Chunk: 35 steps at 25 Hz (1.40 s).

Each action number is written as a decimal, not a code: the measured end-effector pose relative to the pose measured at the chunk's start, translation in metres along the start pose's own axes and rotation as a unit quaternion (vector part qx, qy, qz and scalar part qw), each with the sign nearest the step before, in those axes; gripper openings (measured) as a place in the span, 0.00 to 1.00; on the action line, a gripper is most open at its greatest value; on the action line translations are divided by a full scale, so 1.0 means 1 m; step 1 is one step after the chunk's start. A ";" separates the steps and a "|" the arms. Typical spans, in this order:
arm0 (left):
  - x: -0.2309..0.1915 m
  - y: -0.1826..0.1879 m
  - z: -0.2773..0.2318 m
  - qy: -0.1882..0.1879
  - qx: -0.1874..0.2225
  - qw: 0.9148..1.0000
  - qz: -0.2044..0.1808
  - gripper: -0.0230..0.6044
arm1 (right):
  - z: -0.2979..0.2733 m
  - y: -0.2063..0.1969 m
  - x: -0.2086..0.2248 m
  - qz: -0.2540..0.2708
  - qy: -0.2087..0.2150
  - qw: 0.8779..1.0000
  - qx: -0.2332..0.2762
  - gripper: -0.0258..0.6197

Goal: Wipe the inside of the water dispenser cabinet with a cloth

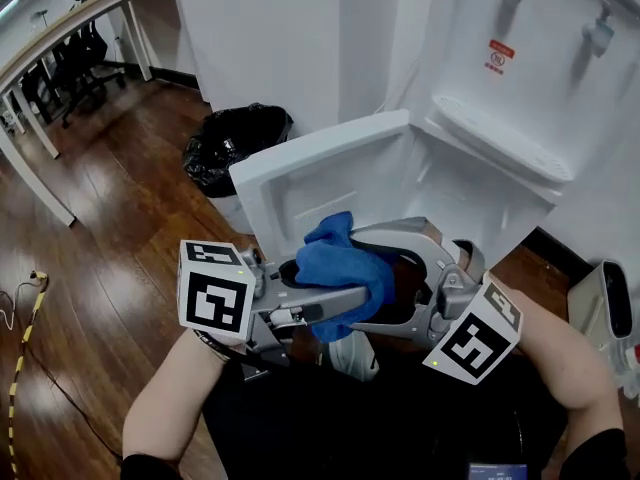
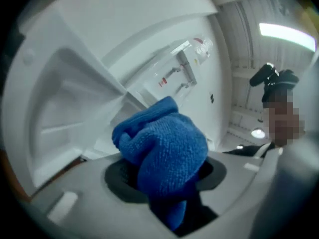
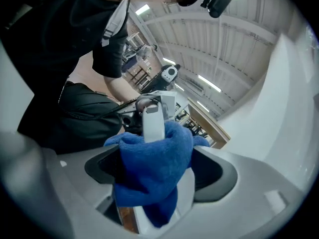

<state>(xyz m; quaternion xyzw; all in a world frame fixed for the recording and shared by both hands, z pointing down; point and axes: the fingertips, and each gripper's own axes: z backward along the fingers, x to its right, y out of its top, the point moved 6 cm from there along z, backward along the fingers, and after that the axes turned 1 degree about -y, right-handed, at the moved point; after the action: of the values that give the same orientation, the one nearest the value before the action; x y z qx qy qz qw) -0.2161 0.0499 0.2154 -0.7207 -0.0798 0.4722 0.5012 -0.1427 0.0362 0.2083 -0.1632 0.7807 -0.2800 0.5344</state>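
Cloth [image 1: 340,263], blue and bunched, hangs between two grippers that face each other in the head view, in front of the white water dispenser [image 1: 520,88] and just before its open cabinet door [image 1: 320,173]; the left gripper [image 1: 345,280] reaches in from the left and the right gripper [image 1: 358,278] from the right, its jaws spread wide above and below the bundle; a black bin bag [image 1: 235,143] sits on the wooden floor [image 1: 110,228] behind the door.

Left gripper view: the left gripper [image 2: 164,171] is pinching the cloth [image 2: 167,146], which bulges up from between its dark pads and trails down below them; behind it the door's inner face [image 2: 75,98] and the dispenser's taps [image 2: 184,66] show.

Right gripper view: the right gripper [image 3: 154,173] stands at its widest, the cloth [image 3: 152,166] filling much of the gap between its jaws; whether its pads press on the cloth cannot be told; one finger of the left gripper [image 3: 152,123] lies across the top of the bundle, with the person's black top [image 3: 60,59] beyond.
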 end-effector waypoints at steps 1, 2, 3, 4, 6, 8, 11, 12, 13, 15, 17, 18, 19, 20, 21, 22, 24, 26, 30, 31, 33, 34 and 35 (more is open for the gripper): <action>0.003 -0.005 -0.005 -0.021 -0.003 1.000 0.011 0.37 | -0.004 0.003 -0.004 0.007 0.007 1.000 0.004 0.68; 0.005 -0.010 -0.009 -0.036 -0.001 0.999 0.018 0.37 | -0.006 0.006 -0.007 0.010 0.013 1.000 0.007 0.63; 0.006 -0.013 -0.010 -0.049 0.005 0.998 0.024 0.38 | -0.006 0.007 -0.010 0.005 0.013 1.000 0.012 0.57; 0.007 -0.014 -0.010 -0.063 0.015 0.997 0.031 0.41 | -0.004 0.007 -0.010 -0.009 0.010 1.000 0.018 0.50; 0.013 -0.014 -0.010 -0.093 0.032 0.994 0.038 0.53 | 0.004 0.005 -0.009 -0.056 -0.003 0.998 0.033 0.38; 0.021 -0.012 -0.009 -0.116 0.043 0.992 0.027 0.68 | 0.015 -0.001 -0.004 -0.125 -0.024 0.991 0.041 0.35; 0.021 -0.002 0.006 -0.070 0.089 0.993 -0.014 0.70 | 0.033 -0.013 0.017 -0.253 -0.102 0.960 0.066 0.35; 0.019 0.004 0.017 -0.023 0.115 0.992 -0.045 0.70 | 0.040 -0.018 0.027 -0.282 -0.136 0.947 0.071 0.35; 0.018 0.012 0.030 0.040 0.142 0.985 -0.088 0.69 | 0.047 -0.024 0.039 -0.296 -0.171 0.937 0.070 0.35; 0.017 0.029 0.063 0.201 0.183 0.942 -0.197 0.55 | 0.062 -0.039 0.065 -0.308 -0.247 0.918 0.045 0.36; 0.010 0.042 0.095 0.367 0.187 0.867 -0.280 0.44 | 0.073 -0.048 0.089 -0.333 -0.318 0.888 0.004 0.36; 0.002 0.045 0.108 0.428 0.180 0.834 -0.297 0.43 | 0.075 -0.048 0.100 -0.337 -0.348 0.875 -0.017 0.36; -0.010 0.044 0.117 0.462 0.173 0.817 -0.300 0.43 | 0.075 -0.045 0.111 -0.326 -0.372 0.868 -0.038 0.37; -0.023 0.042 0.123 0.470 0.168 0.817 -0.289 0.43 | 0.071 -0.041 0.120 -0.302 -0.391 0.867 -0.061 0.37; -0.036 0.038 0.125 0.458 0.162 0.833 -0.266 0.43 | 0.064 -0.035 0.130 -0.267 -0.404 0.871 -0.087 0.37; -0.048 0.033 0.123 0.439 0.153 0.853 -0.238 0.43 | 0.055 -0.030 0.140 -0.229 -0.411 0.875 -0.115 0.37; -0.070 0.025 0.114 0.427 0.117 0.874 -0.201 0.48 | 0.032 -0.024 0.162 -0.159 -0.411 0.881 -0.174 0.38; -0.086 0.018 0.106 0.458 0.066 0.864 -0.200 0.51 | 0.009 -0.028 0.179 -0.101 -0.396 0.880 -0.240 0.38; -0.102 0.009 0.094 0.474 0.018 0.859 -0.192 0.51 | -0.036 -0.049 0.182 -0.056 -0.325 0.881 -0.340 0.38; -0.103 0.008 0.093 0.473 0.018 0.860 -0.191 0.51 | -0.047 -0.050 0.177 -0.089 -0.305 0.890 -0.328 0.38; -0.105 0.007 0.092 0.479 0.020 0.855 -0.198 0.51 | -0.069 -0.041 0.167 -0.165 -0.272 0.907 -0.276 0.38; -0.105 0.008 0.093 0.482 0.023 0.853 -0.200 0.51 | -0.079 -0.030 0.162 -0.187 -0.260 0.914 -0.248 0.38; -0.106 0.009 0.093 0.483 0.028 0.852 -0.200 0.51 | -0.089 -0.017 0.158 -0.201 -0.247 0.922 -0.222 0.38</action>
<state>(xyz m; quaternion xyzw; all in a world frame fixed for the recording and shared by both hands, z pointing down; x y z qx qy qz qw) -0.3471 0.0436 0.2673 -0.8122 0.0433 -0.0438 0.5801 -0.2850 -0.0411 0.1256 -0.4951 0.6169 -0.1519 0.5927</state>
